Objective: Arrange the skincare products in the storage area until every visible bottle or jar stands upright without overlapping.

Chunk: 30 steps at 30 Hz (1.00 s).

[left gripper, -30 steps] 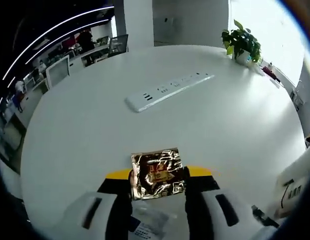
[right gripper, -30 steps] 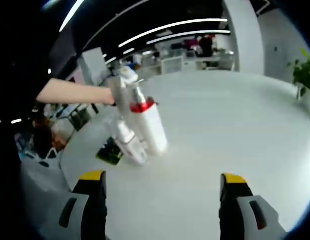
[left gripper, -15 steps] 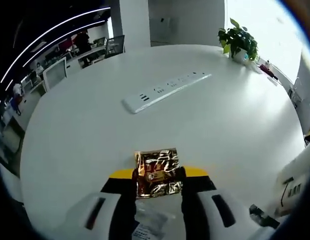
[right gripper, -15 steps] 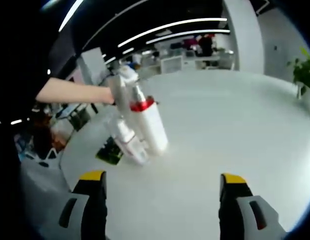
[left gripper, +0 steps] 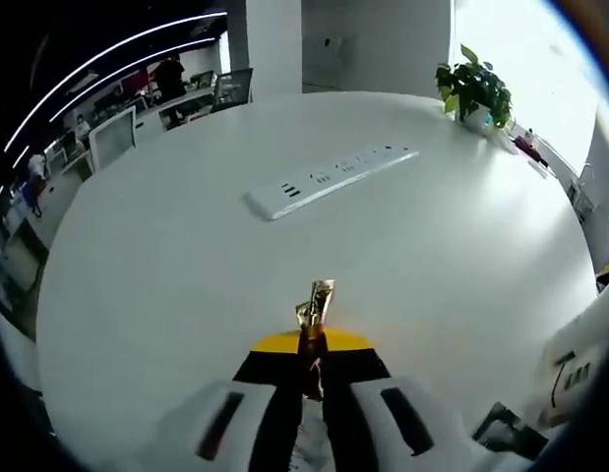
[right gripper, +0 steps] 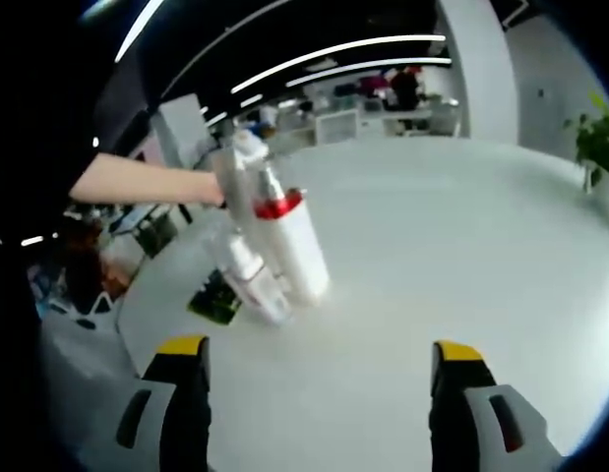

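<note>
Since a second ago the left tool [left gripper: 312, 356] has clamped the gold sachet [left gripper: 315, 303] edge-on; the right tool [right gripper: 319, 369], wide open and empty, must next reach the bottles [right gripper: 284, 246] far left on the surface [right gripper: 452, 246].

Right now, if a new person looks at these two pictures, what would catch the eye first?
In the left gripper view, the left gripper is shut on a crumpled gold foil sachet over the white table. In the right gripper view, a tall white bottle with a red collar stands near the table's far left edge, a smaller bottle beside it.
</note>
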### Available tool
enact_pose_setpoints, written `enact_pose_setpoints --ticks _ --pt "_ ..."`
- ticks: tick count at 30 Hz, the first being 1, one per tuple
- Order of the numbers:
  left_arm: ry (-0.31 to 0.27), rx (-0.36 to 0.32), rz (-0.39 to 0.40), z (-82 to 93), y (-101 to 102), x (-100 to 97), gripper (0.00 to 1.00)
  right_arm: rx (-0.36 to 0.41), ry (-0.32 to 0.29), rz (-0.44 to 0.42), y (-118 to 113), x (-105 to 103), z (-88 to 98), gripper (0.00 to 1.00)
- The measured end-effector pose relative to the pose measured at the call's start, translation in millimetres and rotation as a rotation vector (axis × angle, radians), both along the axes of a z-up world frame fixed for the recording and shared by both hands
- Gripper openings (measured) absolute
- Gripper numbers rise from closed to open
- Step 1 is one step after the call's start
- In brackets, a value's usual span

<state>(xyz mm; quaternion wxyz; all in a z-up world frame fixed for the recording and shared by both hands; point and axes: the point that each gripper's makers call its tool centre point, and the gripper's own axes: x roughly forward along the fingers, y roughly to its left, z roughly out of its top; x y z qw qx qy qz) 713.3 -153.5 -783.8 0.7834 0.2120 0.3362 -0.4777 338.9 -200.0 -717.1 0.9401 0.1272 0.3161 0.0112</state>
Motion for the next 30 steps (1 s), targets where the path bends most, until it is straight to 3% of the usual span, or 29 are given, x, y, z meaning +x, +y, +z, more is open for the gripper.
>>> enact_pose_setpoints --ticks 6,11,30 --pt "0.02 -0.012 0.019 2.2 3 -2.6 0.06 0.0 0.0 0.007 3 2 0.8 0.95" --pt "0.092 -0.066 0.073 11.3 4 -11.6 0.05 -0.002 -0.007 0.01 3 4 4.5 0.95" --pt "0.062 -0.116 0.086 67.7 24 -32.6 0.04 -0.027 -0.066 0.019 14 1 41.7 0.94"
